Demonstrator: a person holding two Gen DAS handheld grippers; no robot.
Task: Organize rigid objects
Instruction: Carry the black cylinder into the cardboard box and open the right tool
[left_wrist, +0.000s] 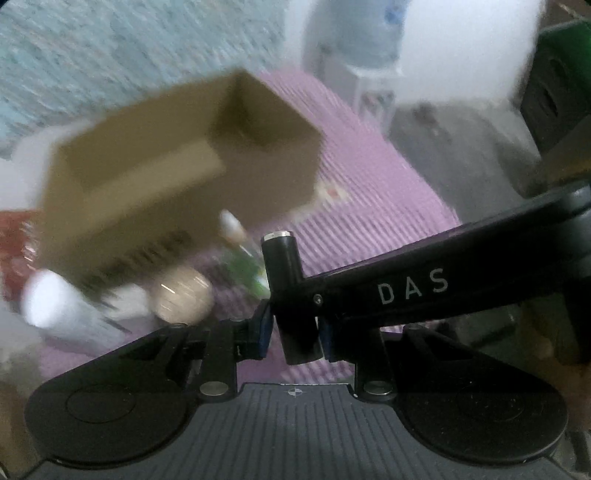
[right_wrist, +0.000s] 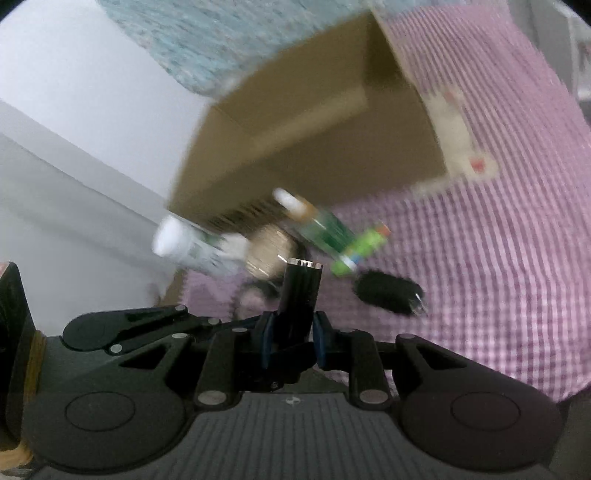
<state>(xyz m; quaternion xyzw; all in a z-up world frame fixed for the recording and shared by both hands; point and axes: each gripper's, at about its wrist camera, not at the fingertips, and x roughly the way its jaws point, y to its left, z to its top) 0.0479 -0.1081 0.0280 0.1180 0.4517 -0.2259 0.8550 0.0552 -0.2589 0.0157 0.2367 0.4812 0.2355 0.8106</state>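
Note:
Both views are blurred by motion. My left gripper (left_wrist: 295, 332) is shut on a black cylinder with a silver end (left_wrist: 282, 258) that belongs to a black bar marked DAS (left_wrist: 413, 291). My right gripper (right_wrist: 293, 332) is shut on a black cylinder with a silver rim (right_wrist: 301, 288). An open cardboard box (left_wrist: 177, 177) (right_wrist: 314, 133) stands ahead on the purple checked cloth (left_wrist: 369, 192) (right_wrist: 498, 240). In front of the box lie a white tube (right_wrist: 184, 247), a green bottle (right_wrist: 332, 229), a round beige object (left_wrist: 183, 295) and a black oval object (right_wrist: 388, 291).
A water dispenser (left_wrist: 369, 48) stands at the back right beside grey floor. A green and black crate (left_wrist: 557, 81) is at the far right. A red packet (left_wrist: 14, 251) lies at the left. A teal carpet (left_wrist: 110, 48) lies behind the box.

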